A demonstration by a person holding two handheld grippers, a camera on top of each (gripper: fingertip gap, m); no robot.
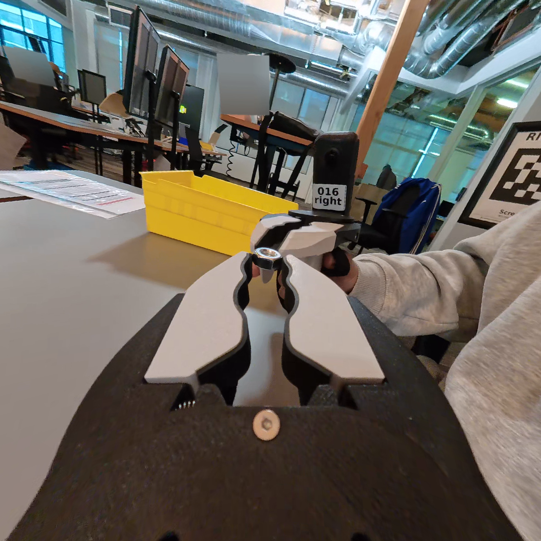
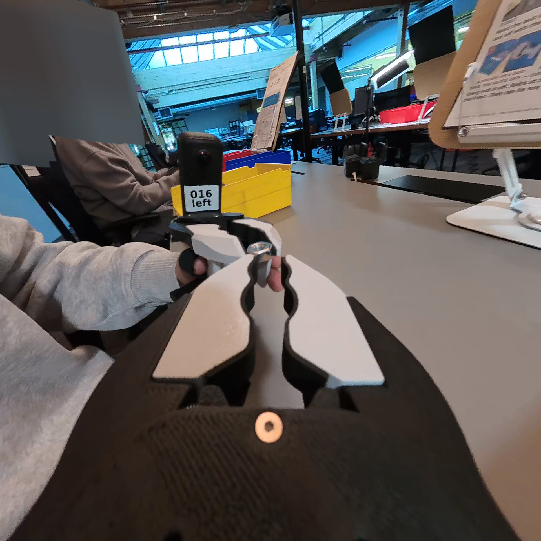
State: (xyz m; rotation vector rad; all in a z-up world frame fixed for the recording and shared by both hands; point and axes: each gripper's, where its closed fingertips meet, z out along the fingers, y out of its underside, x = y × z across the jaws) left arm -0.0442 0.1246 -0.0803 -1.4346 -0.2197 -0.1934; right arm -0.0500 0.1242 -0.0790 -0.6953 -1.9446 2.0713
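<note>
Hex nut pinched up in the air over the desk, right where the two gripper tips meet

Far left, a printed sheet is laid flat on the desk, then a yellow bin is parked behind the action. Dead centre, the left gripper is closed down to a narrow gap with the nut clamped between its tips, hole facing up, kinda level. From the other side the right gripper is pushed nose-to-nose against it, jaws only slightly apart around the nut; whether it is actually gripped there can't be told. Off to the right, a grey sleeve is seen.
</note>
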